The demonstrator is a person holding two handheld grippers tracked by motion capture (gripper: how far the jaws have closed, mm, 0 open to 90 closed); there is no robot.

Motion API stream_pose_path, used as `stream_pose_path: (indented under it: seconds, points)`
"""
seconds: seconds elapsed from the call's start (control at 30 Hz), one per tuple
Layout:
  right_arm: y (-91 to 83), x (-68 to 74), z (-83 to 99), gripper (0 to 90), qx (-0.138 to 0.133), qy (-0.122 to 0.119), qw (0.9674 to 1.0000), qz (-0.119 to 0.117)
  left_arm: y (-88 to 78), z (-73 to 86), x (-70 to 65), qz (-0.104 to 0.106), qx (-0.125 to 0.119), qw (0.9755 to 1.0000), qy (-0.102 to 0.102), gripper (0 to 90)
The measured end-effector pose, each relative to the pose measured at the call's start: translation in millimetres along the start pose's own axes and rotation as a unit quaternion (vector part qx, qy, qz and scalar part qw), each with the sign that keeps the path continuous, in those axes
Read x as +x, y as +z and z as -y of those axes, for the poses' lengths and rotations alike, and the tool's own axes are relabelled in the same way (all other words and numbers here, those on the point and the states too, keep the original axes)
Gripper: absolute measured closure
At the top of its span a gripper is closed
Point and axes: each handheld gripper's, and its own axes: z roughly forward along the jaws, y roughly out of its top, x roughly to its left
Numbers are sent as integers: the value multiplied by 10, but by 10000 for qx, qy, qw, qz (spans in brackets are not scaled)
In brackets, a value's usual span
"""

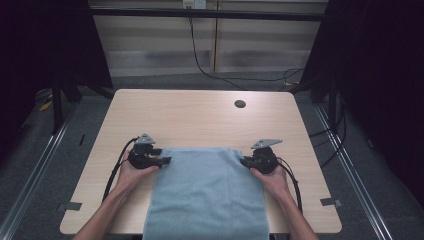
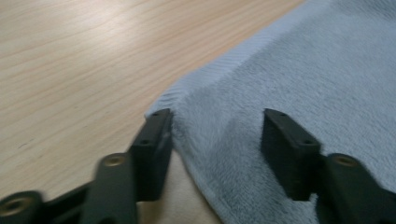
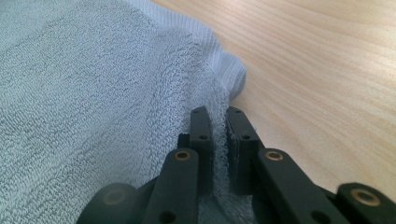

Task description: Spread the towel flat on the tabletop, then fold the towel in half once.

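A light blue towel (image 1: 207, 192) lies spread on the near half of a pale wood table (image 1: 200, 117), its near end hanging over the table's front edge, as a person works at its two far corners with a gripper in each hand.

The right gripper (image 1: 246, 161) has its jaws pinched on the towel's right far corner; in the right gripper view (image 3: 218, 122) a fold of terry cloth is squeezed between the two black pads, with the ribbed hem (image 3: 219, 56) bunched just beyond them. The left gripper (image 1: 167, 161) sits at the left far corner with its jaws standing wide; in the left gripper view (image 2: 217, 126) one pad (image 2: 156, 140) rests at the towel's edge and the other pad (image 2: 287, 144) stands on the cloth, the corner between them unpressed.

Both hands rest on the table at either side of the towel, forearms coming in from the front edge. A small dark round hole (image 1: 240, 104) marks the table's far right area, well apart from the towel. Black cables trail from each gripper. No brand, label or writing can be read on the towel, the grippers or the table.
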Motion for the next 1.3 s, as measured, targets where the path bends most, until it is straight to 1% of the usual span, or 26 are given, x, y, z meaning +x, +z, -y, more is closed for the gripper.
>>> stream_pose_path:
  seconds: [0.03, 0.07, 0.1, 0.13, 0.17, 0.2, 0.23, 0.27, 0.33, 0.37, 0.4, 0.47, 0.5, 0.53, 0.6, 0.67, 0.73, 0.8, 0.87, 1.0, 1.07, 1.1, 1.17, 1.2, 1.27, 1.3]
  points:
    - [1, -1, 0, 830, -9, -16, 10000, -2, 0, 8, -15, 33, -13, 10000, 33, 517]
    - [0, 0, 1, 829, -6, -3, 10000, -1, -2, 14, -32, 21, -20, 10000, 67, 521]
    - [-1, 0, 2, 830, -2, 9, 10000, 5, -9, 18, -43, 57, -2, 9999, 120, 569]
    - [-2, 0, 3, 829, -4, 3, 10000, 2, -8, 25, -54, 110, -20, 9999, 124, 639]
    - [-2, 3, 3, 830, -3, 15, 10000, 1, -14, 27, -55, 105, -7, 9998, 162, 665]
    - [0, 3, 3, 830, -13, 6, 10000, -1, -15, 30, -56, 166, 12, 9997, 154, 717]
    - [1, 5, 2, 831, -16, 18, 10000, -12, -12, 34, -53, 216, -17, 9997, 75, 763]
    - [-1, 10, 0, 834, 7, 16, 10000, -31, -13, 36, -51, 248, -15, 9997, 34, 796]
    - [-1, 11, -3, 842, -13, 48, 10000, -71, -15, 42, -49, 321, -21, 9995, 15, 832]
    - [-6, 1, -5, 844, -6, 71, 9999, -77, -19, 46, -46, 344, -23, 9994, -12, 838]
    - [-8, -12, -6, 844, -63, 134, 9998, -111, -26, 50, -41, 354, -39, 9994, -36, 840]
    - [-31, -38, -18, 847, -114, 161, 9998, -103, -50, 52, -25, 415, -85, 9990, -146, 844]
    - [-50, -52, -23, 848, -193, 187, 9996, -100, -72, 52, -20, 476, -172, 9984, -247, 844]
    - [-81, -64, -29, 849, -284, 267, 9992, -133, -88, 47, -14, 477, -195, 9983, -263, 845]
    - [-125, -75, -40, 850, -388, 312, 9987, -129, -134, 33, -11, 495, -306, 9978, -315, 845]
    - [-174, -84, -55, 851, -499, 344, 9980, -170, -179, 13, -10, 574, -439, 9965, -414, 845]
    - [-226, -85, -80, 852, -584, 372, 9973, -230, -224, -8, -16, 574, -530, 9963, -372, 845]
    - [-258, -83, -97, 853, -634, 357, 9971, -210, -250, -18, -16, 618, -588, 9953, -454, 845]
    - [-282, -89, -121, 853, -683, 361, 9967, -248, -284, -44, -18, 618, -617, 9951, -456, 845]
    - [-336, -81, -199, 854, -843, 331, 9953, -350, -384, -127, -28, 693, -843, 9931, -437, 845]
    - [-367, -81, -241, 855, -937, 331, 9943, -381, -404, -154, -26, 715, -878, 9927, -414, 845]
    - [-379, -89, -261, 854, -979, 344, 9938, -408, -412, -166, -22, 722, -903, 9923, -444, 845]
    - [-401, -113, -300, 855, -1053, 379, 9928, -427, -433, -200, -12, 680, -934, 9924, -421, 845]
    - [-412, -123, -321, 855, -1117, 407, 9919, -442, -452, -227, -4, 663, -1013, 9916, -459, 845]
    - [-446, -132, -368, 855, -1214, 425, 9908, -421, -488, -272, 6, 623, -1094, 9908, -490, 845]
    - [-463, -136, -399, 855, -1252, 413, 9904, -424, -508, -305, 13, 599, -1109, 9909, -466, 845]
